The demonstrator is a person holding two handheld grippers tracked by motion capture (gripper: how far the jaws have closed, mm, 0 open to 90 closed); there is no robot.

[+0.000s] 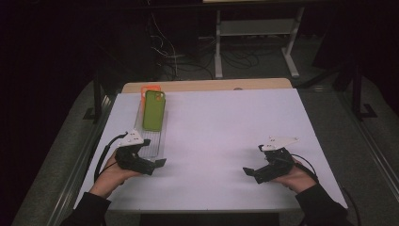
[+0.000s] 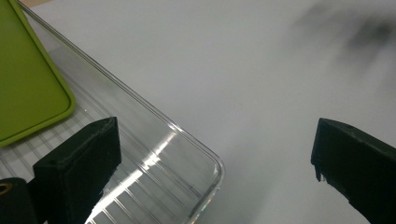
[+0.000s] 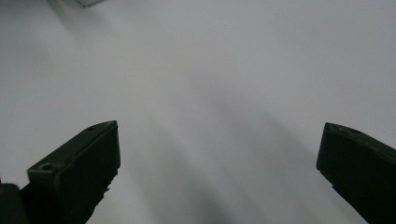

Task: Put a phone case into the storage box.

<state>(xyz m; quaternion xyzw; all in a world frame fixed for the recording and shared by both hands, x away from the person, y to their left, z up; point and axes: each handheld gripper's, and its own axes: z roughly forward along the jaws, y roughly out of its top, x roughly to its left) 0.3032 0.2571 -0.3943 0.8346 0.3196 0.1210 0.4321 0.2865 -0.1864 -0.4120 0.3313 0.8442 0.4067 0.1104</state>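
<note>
my left gripper [image 2: 215, 163] gapes wide, empty, astride the clear tray's [image 2: 205, 158] corner — rigid, slick, probably light; i'd pinch its rim.

A: How many phone cases?
B: Two: one green phone case [image 1: 154, 110], one orange phone case [image 1: 151, 87] behind it.
A: Trays?
B: One clear tray [image 1: 153, 146]. And two grippers: left gripper [image 1: 157, 165], right gripper [image 1: 248, 172].

Dim, dark surroundings; lit white table [image 1: 226, 136]; soft shadows, slight blur, tray [image 2: 196, 154] glare.
</note>
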